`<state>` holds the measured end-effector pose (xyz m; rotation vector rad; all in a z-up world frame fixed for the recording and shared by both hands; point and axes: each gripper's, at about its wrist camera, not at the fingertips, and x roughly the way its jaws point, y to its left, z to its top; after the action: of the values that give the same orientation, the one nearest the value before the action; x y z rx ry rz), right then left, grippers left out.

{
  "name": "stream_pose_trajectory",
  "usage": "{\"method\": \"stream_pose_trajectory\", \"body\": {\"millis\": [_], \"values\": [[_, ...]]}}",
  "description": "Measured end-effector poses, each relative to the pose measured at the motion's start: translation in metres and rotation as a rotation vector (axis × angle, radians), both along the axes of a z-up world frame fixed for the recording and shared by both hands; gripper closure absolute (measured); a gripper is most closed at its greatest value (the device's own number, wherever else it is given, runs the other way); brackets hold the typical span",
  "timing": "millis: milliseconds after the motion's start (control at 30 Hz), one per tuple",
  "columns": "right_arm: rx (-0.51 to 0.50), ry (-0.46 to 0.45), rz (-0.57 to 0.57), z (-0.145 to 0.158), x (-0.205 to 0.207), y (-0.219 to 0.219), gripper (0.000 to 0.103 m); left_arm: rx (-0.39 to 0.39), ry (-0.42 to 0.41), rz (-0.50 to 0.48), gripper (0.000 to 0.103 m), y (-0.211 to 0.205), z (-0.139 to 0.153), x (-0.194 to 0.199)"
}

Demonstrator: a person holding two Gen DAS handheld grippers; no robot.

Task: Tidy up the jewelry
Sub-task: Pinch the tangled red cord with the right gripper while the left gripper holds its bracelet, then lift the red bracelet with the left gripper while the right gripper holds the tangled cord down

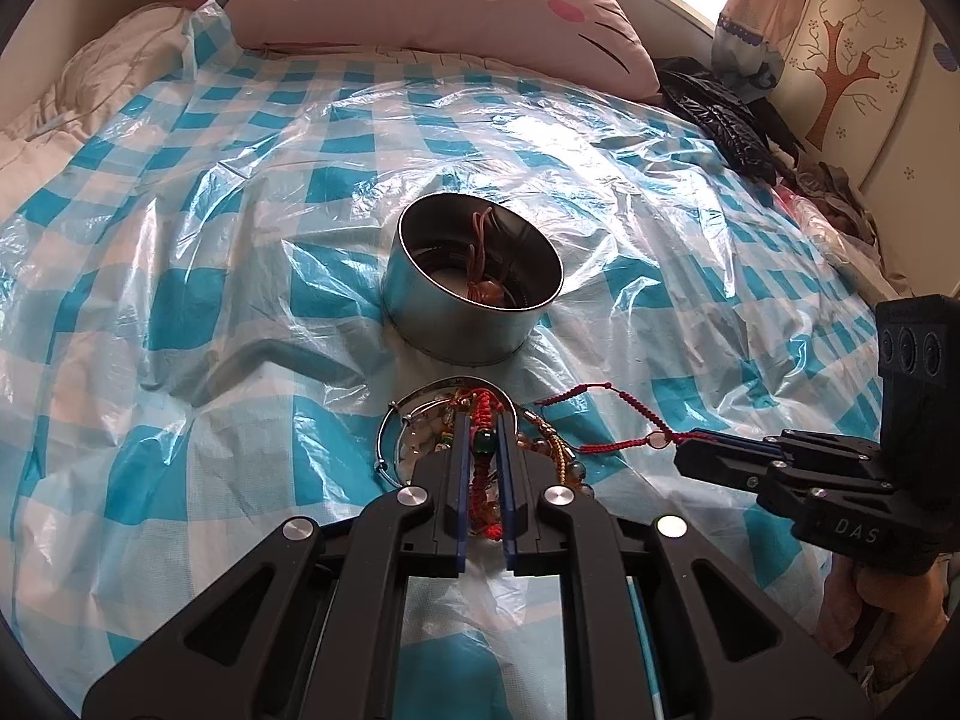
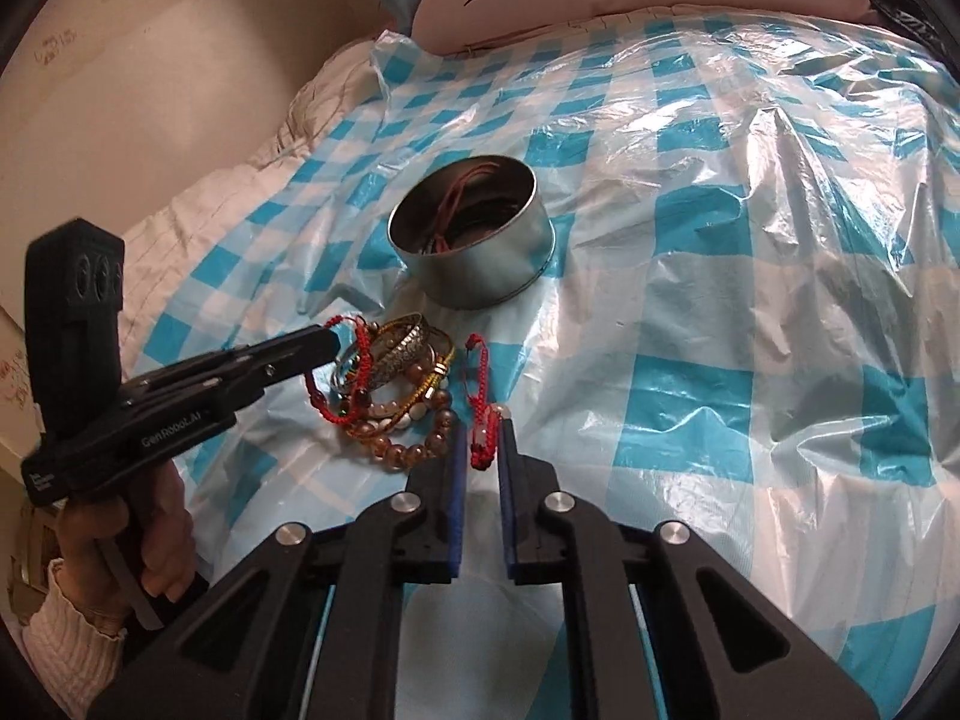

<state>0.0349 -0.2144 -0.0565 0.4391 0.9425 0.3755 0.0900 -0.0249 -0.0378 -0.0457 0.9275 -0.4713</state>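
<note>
A bed [image 1: 78,90] covered by a crinkled blue-and-white checked plastic sheet [image 1: 690,222] carries a round silver metal tin [image 1: 456,324], a heap of beaded bracelets [image 2: 402,396] and a pink cat-face pillow [image 1: 432,6].

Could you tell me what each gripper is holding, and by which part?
The left gripper clamps a red cord mid-length in the pile; the right gripper grips another red cord near its end.

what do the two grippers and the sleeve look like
Both grippers are black plastic with blue finger pads and silver pivot bolts. The left gripper reads "GenRobot.AI" on its side; the right gripper reads "DAS". A cream ribbed knit sleeve covers the left wrist.
</note>
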Motion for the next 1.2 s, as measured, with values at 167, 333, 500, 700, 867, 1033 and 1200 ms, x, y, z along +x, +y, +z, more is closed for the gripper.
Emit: {"method": "stream_pose_trajectory", "body": {"millis": [167, 333, 500, 700, 867, 1033, 1200], "values": [[0.105, -0.042, -0.034, 0.010, -0.007, -0.003, 0.092, -0.016, -0.026, 0.006, 0.095, 0.003, 0.007, -0.002], [0.154, -0.066, -0.047, 0.014, -0.010, -0.003, 0.092, -0.016, -0.048, 0.005, 0.095, 0.001, 0.013, -0.004], [0.167, -0.088, -0.050, 0.017, -0.009, -0.004, 0.092, 0.015, -0.080, -0.005, 0.095, -0.007, 0.020, -0.006], [0.173, -0.109, -0.046, 0.022, -0.005, -0.002, 0.092, 0.042, -0.111, -0.010, 0.095, -0.011, 0.026, -0.009], [0.174, -0.134, -0.049, 0.028, 0.002, -0.002, 0.092, 0.037, -0.132, -0.009, 0.095, -0.011, 0.033, -0.007], [0.166, -0.166, -0.062, 0.038, 0.009, -0.006, 0.092, 0.025, -0.154, -0.008, 0.095, -0.013, 0.042, -0.002], [0.141, -0.202, -0.078, 0.048, 0.015, -0.009, 0.092, 0.011, -0.172, -0.001, 0.095, -0.013, 0.052, 0.006]]}}
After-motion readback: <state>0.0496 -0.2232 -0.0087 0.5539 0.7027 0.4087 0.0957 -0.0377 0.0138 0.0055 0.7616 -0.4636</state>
